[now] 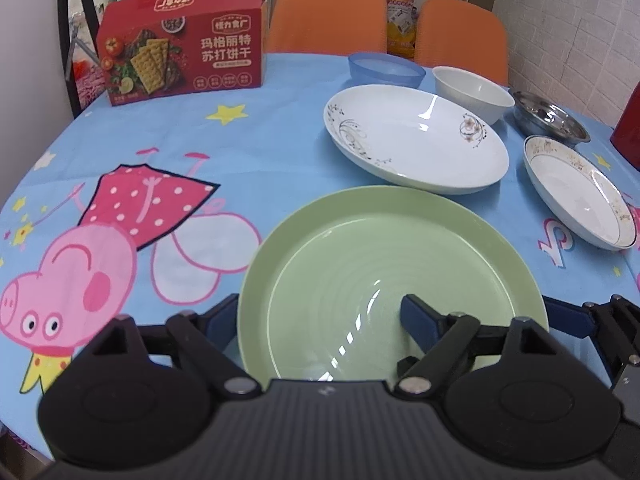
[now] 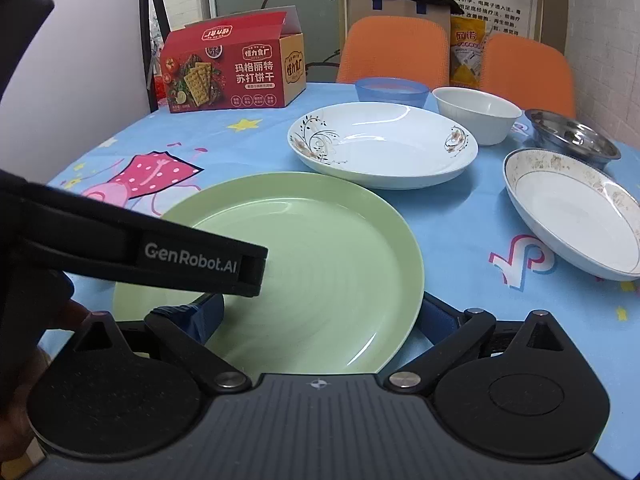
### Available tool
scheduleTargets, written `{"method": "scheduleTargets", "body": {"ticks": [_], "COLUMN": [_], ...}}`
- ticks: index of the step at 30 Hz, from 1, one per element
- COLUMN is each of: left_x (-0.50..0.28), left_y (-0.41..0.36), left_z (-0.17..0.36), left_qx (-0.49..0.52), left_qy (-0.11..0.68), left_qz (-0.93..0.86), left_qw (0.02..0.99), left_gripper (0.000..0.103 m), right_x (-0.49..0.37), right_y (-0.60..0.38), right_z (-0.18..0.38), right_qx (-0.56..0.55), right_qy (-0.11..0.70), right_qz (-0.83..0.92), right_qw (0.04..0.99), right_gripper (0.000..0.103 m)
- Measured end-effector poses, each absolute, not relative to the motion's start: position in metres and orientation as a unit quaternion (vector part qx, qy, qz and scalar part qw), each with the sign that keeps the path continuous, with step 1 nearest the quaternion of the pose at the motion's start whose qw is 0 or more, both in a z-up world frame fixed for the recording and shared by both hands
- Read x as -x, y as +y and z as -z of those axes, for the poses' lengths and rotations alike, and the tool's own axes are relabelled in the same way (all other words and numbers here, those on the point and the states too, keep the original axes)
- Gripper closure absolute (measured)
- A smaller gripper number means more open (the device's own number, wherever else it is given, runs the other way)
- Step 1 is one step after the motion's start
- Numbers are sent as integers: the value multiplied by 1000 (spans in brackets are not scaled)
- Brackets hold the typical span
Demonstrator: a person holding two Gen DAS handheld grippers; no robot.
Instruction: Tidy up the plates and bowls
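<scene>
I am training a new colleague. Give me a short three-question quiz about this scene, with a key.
1. True or false: the left gripper is open astride the rim of the round pale green plate.
2. The red cardboard cracker box stands A left of, B right of, or C on the large white flowered plate?
3. How many bowls stand on the blue cartoon tablecloth?
Key: 1 true; 2 A; 3 three.

Two orange chairs (image 2: 394, 48) are standing behind the round table (image 2: 460, 216), which is wearing a blue cartoon cloth. A white brick-pattern wall (image 1: 568, 20) is running along the right.
</scene>
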State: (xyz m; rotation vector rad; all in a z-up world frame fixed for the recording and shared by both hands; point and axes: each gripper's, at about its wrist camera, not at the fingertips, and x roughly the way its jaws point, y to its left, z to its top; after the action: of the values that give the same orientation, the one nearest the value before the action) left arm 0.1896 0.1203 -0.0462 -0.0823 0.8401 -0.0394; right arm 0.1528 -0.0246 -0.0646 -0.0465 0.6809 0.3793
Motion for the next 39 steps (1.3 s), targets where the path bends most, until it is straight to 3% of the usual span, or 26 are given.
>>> {"method": "scheduleTargets", "body": {"ticks": [5,15,23,32,39], "left_x": [-184,-214,-276,-350,-372], "left_y": [137,142,144,139,132], "left_z": [17,2,-2,23,38], "left_qx": [75,99,99,88,66], "left_qy": [358,373,369,402,417], "left_qz": [26,40,46,57,68], "left_qw": [930,922,923,910,904], "left_gripper": [4,4,4,4,4], "right_x": [-147,-165,-234,-325,-336], "right_y": [-60,-91,-92,-75,-59], "right_z": [40,24,9,37,59], "right_qx": [-9,-51,-32,1,18], "right_qy": [309,306,284,332,357], "right_qz": [-154,-139,-148,-158,-175], "right_qw": [939,941,947,930,917], "right_gripper": [15,15,15,15,13]}}
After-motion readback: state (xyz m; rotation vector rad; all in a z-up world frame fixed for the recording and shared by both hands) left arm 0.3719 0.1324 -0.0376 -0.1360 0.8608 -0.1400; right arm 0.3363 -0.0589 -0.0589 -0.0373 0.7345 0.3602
